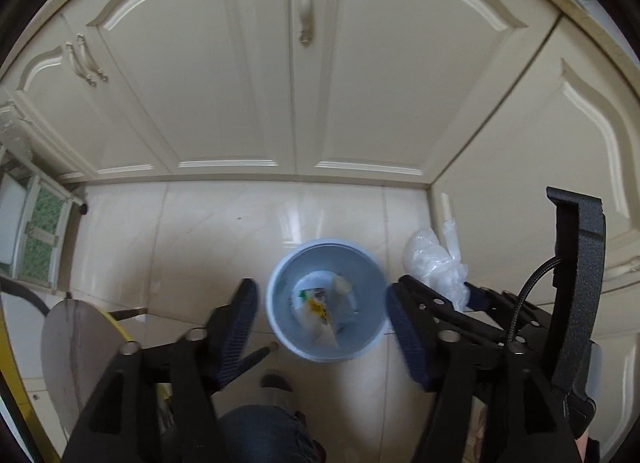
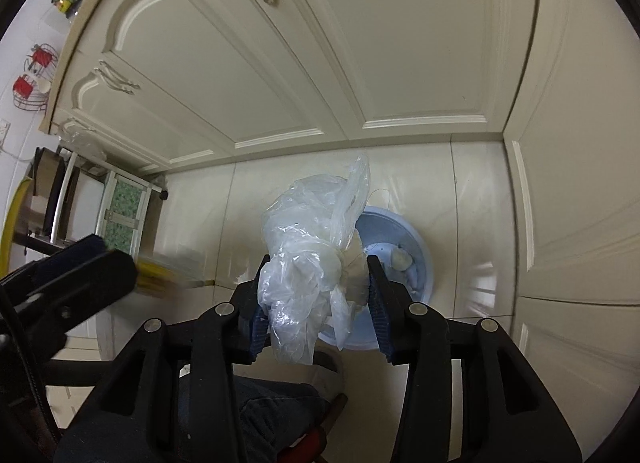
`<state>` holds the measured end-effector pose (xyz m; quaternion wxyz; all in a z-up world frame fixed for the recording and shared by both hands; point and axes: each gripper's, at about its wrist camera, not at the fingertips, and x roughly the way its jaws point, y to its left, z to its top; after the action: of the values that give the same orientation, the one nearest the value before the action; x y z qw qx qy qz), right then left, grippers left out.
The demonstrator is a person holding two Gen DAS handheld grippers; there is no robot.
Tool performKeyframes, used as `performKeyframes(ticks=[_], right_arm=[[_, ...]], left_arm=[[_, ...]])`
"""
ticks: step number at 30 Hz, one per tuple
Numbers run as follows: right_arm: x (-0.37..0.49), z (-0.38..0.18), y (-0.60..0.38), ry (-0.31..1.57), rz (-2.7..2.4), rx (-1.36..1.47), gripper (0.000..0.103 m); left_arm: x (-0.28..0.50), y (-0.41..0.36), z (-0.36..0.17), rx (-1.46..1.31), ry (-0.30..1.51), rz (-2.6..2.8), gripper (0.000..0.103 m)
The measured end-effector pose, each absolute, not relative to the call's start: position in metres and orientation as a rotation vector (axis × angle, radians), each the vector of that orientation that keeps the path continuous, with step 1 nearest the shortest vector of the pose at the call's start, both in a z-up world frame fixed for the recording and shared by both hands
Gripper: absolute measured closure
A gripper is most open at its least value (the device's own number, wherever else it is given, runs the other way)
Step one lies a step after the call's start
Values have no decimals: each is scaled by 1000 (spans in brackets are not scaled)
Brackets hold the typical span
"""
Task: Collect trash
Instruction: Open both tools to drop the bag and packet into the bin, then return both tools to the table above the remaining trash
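Left wrist view: your left gripper [image 1: 320, 327] hung spread and empty over the pale blue bin [image 1: 326, 301], which stood on the tiled floor [image 1: 200, 231] near the foot of the cream cabinets [image 1: 240, 83]. A printed wrapper [image 1: 316, 303] and other scraps already lay at the bin's bottom. The clear plastic bag [image 1: 434, 263] showed just past the bin's right rim, carried by the other tool.

Right wrist view: your right gripper [image 2: 318, 303] pinched the bunched bag [image 2: 316, 247] at its knotted middle, above the bin's near-left rim [image 2: 420, 247] — not over its centre. Risk, as I judged it: let go there and the light film could catch the rim and slide onto the floor. A loose tail might also cling to the fingers [image 2: 378, 303].
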<state>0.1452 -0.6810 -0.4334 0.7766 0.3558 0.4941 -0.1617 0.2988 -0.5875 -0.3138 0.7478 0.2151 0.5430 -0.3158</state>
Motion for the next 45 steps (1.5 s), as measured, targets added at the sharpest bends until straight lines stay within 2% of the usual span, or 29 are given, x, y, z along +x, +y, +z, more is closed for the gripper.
performKeyframes(ticks=[2,3,4,6,13,24,33,41,45], right_arm=[[147,-438,-683,1078,-357,775,51],[147,-440,-682,1080,-360,782,39],[147,-441,-682,1081,-367,787,19],[146,-443,-684,1078,-379,799,0],[138,-439,-687,1091,-416,824,0],[129,-383,-675,1010,-450,786,0],[127,-317,-641,920,-449,713,0],[132,-251,-593,837,-428,623,0],[141,-215,-556,787,-392,558,0]], left_arm=[[300,-592,-315,470,1179,-677,33],[299,-593,-316,472,1175,-671,32],[300,-595,-316,475,1170,-665,31],[299,-590,-314,480,1151,-657,30],[284,-584,-296,501,1078,-634,29],[229,-540,-234,490,872,-599,13],[205,-454,-187,399,820,-641,12],[173,-349,-114,291,701,-595,11],[154,-287,-87,232,634,-542,5]])
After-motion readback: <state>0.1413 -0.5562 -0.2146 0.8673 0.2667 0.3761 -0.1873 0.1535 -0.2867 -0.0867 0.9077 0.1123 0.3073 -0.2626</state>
